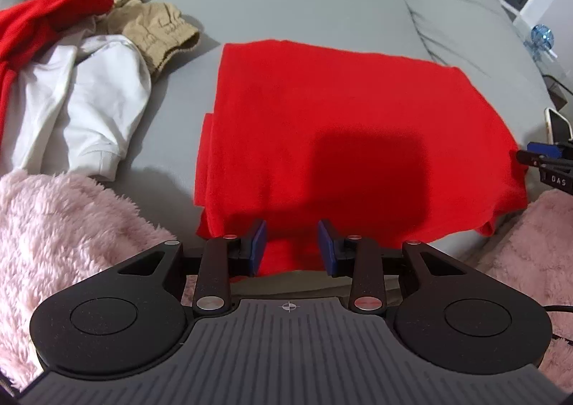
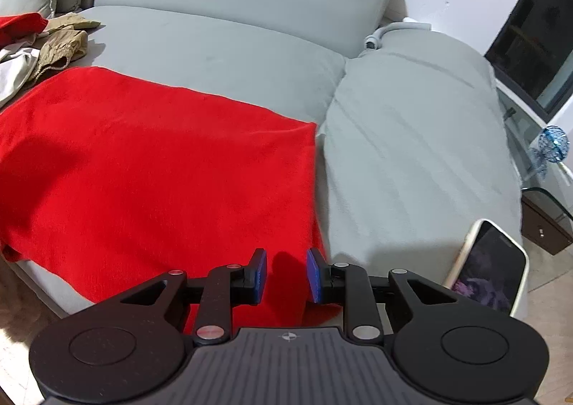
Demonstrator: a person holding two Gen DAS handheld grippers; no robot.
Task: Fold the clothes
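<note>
Blue-padded fingers of the left gripper (image 1: 292, 247) are standing spread over the near hem of the red knit garment (image 1: 343, 125), which is lying flat as a tidy rectangle on the grey fabric sofa seat (image 1: 286, 18), with a doubled layer showing along its left edge. Over on the other side, the right gripper (image 2: 286, 274) is hovering at the garment's near right corner, its fingers also apart and pinching nothing. Both are sitting right at the front edge, so this is looking like either the set-up for another fold or the moment after letting go of one; the pictures are not settling which. If a fold is coming, my advice is matching grips at the two near corners, catching every layer, and lifting level so the knit is not skewing. Off to the left, a loose pile of red, white and khaki clothes (image 1: 82, 57) is waiting beside a fluffy pink blanket (image 1: 71, 233).
</note>
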